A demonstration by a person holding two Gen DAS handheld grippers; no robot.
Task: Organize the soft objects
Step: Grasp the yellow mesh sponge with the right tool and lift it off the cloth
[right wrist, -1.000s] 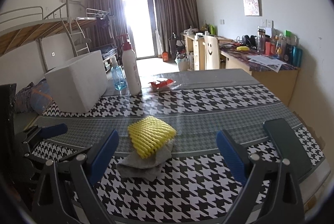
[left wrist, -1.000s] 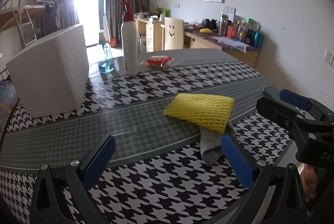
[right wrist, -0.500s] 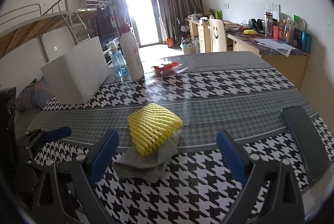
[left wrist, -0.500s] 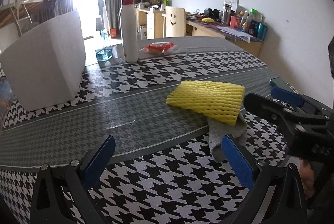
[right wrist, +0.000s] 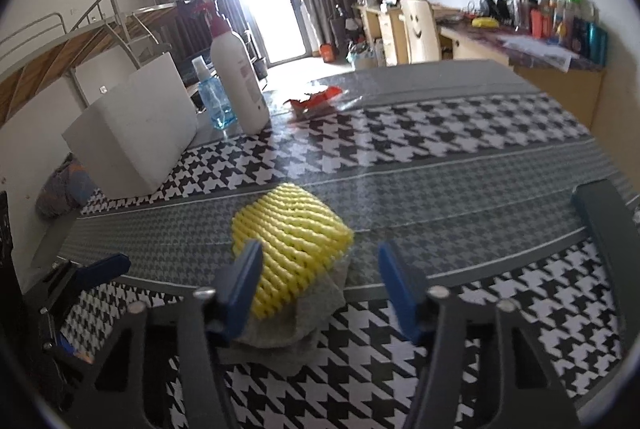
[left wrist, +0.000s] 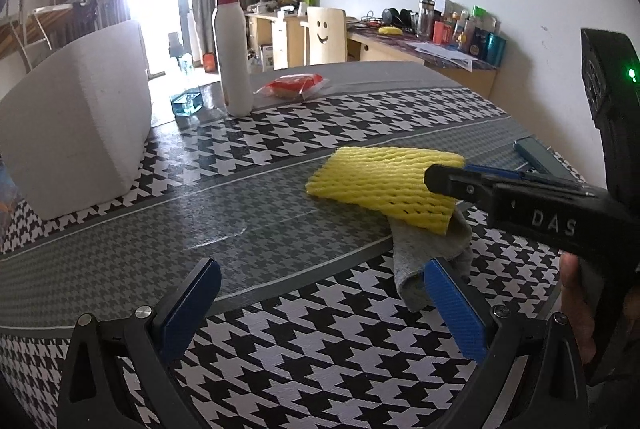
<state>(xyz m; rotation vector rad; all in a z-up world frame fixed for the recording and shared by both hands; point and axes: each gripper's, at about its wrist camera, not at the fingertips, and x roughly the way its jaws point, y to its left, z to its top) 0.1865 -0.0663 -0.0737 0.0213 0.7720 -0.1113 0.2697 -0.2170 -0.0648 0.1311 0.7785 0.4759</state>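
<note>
Presently, on the houndstooth surface [left wrist: 280, 133], we find the grey cloth [left wrist: 428, 249] limp beneath the yellow foam net [right wrist: 292, 241], light and springy; we judge its near edge graspable. Right gripper [right wrist: 320, 285] half-spread at it; left gripper [left wrist: 320, 305] wide, empty.

Right tool [right wrist: 320, 285] spread around yellow foam net [right wrist: 292, 249] atop grey cloth [right wrist: 296, 321].

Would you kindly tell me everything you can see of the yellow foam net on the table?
The yellow foam net is a flattened sleeve of soft, ribbed mesh foam. It lies flat on the houndstooth tablecloth, its near end resting on a crumpled grey cloth. The open right gripper is at its near edge; no clear contact shows.
</note>
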